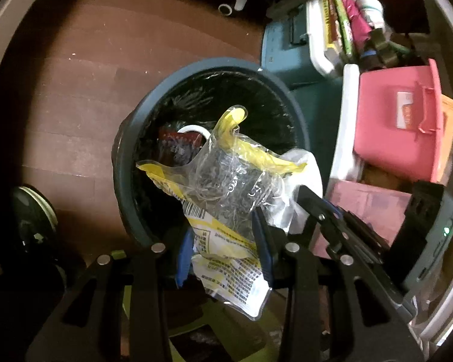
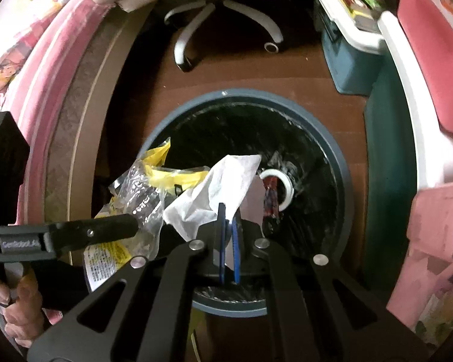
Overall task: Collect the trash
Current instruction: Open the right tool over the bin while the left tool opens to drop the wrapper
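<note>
Below, a round bin (image 2: 342, 163) with a black liner stands on a wooden floor (image 1: 75, 96). Above it, the left tool (image 1: 223, 235) pinches a crumpled clear-and-yellow wrapper (image 1: 226, 175), and the right tool (image 2: 228, 211), pressed together, pinches a white tissue (image 2: 217, 190).

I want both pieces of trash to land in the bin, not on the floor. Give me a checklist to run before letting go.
1. Left gripper clamps the clear-and-yellow wrapper: ok.
2. Right gripper pinches the white tissue: ok.
3. Tissue over the bin opening: ok.
4. Whole wrapper inside the rim: not ok, its lower end hangs outside.
5. Liner room left: ok.
</note>
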